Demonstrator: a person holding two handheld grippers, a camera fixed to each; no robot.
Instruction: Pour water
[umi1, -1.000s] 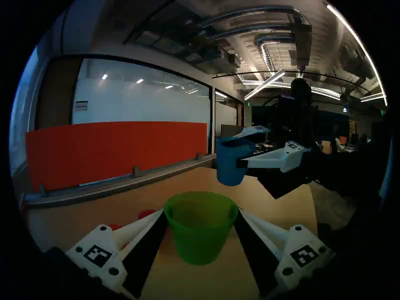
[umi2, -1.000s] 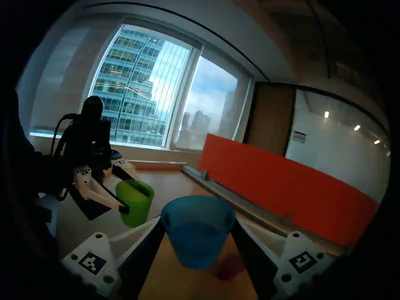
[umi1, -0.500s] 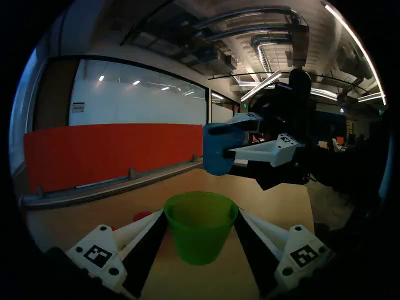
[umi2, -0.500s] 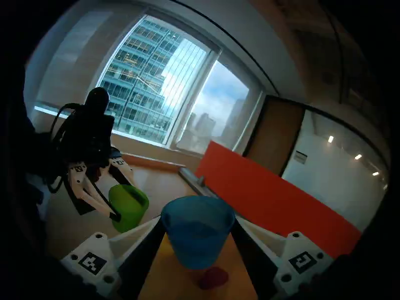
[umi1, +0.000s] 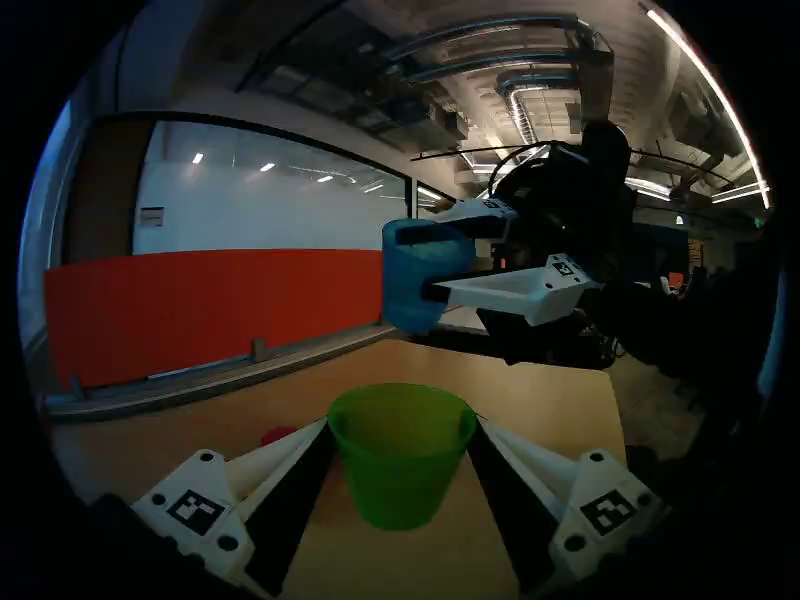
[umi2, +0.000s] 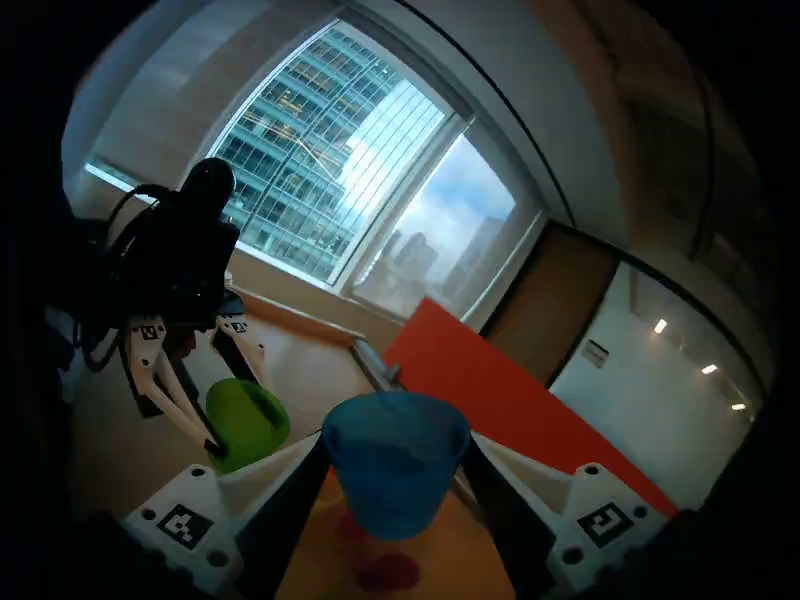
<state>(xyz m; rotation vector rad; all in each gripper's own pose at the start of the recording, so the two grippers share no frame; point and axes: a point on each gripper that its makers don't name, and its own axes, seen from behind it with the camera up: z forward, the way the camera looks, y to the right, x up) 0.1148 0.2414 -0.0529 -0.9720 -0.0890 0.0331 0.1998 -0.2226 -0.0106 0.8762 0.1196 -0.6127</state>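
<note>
**A:** So how far along was the pour at that point?

**B:** Not far, imo. Biggest thing first: there was a wooden table underneath, and each gripper had a cup. The left gripper was pinching the green cup from both sides, upright and low over the table. The right gripper was clamped on the blue cup. In the left gripper view that cup hung in the air, beyond the green one and higher. It looked a little tilted, though the fisheye made that hard to call. So I'd say the pick-up and lift were done. Getting the lip over the green cup, the actual tipping and setting it back down were all left.

**A:** Any water coming out?

**B:** None that I could see, no stream and no splash. The inside of the blue cup was too dim to make out a level. The green cup looked empty near the rim, but its own wall hid the bottom. I couldn't tell whether it sat on the table or hung just above it. There were also a couple of small red spots on the table, too blurry to say what they were.
</note>
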